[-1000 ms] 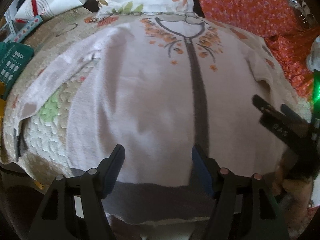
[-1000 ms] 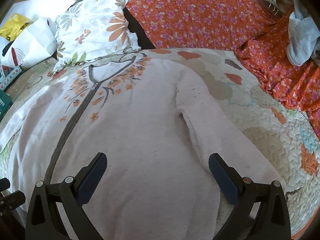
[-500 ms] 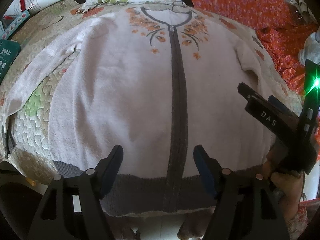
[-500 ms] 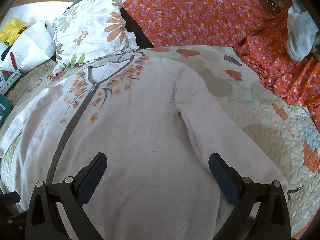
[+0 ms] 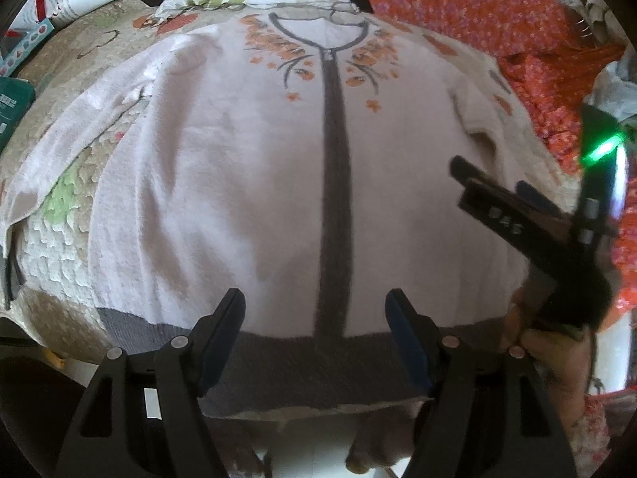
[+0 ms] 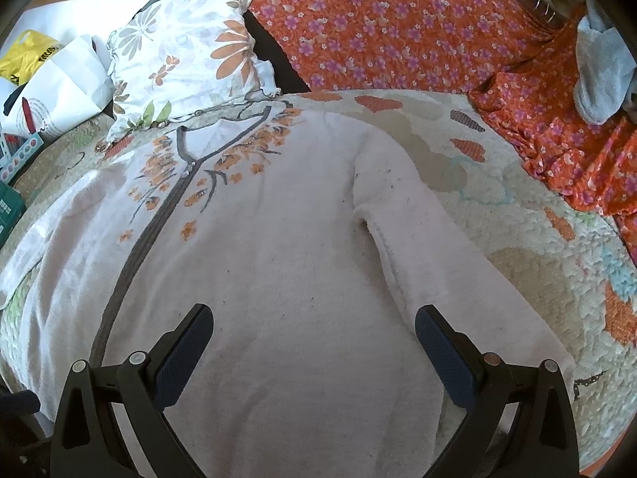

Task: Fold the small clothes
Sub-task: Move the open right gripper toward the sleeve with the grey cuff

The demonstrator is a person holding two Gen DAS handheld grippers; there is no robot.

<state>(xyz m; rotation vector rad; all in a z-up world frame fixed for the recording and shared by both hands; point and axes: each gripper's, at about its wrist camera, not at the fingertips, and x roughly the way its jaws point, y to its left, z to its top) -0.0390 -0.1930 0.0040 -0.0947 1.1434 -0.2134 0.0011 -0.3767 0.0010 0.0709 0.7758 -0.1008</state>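
Observation:
A pale pink zip cardigan [image 5: 247,183] with orange flower embroidery, a grey zip band and a grey hem lies spread flat, front up, on a quilted bedspread [image 5: 59,247]. My left gripper [image 5: 314,334] is open and empty, hovering over the grey hem near the zip. My right gripper [image 6: 312,342] is open and empty above the cardigan's right side [image 6: 298,263], next to the right sleeve [image 6: 450,263]. The right gripper also shows in the left wrist view [image 5: 501,207], held over the cardigan's right edge.
A floral pillow [image 6: 187,59] lies beyond the collar. Orange flowered fabric [image 6: 398,28] covers the back and right. White bags [image 6: 59,87] and a green box [image 5: 12,107] sit at the left. The bed's front edge is just below the hem.
The left gripper has drawn back towards the hem and shifted right, so the zip now sits between its fingers. The right gripper has hardly moved. Both stayed open.

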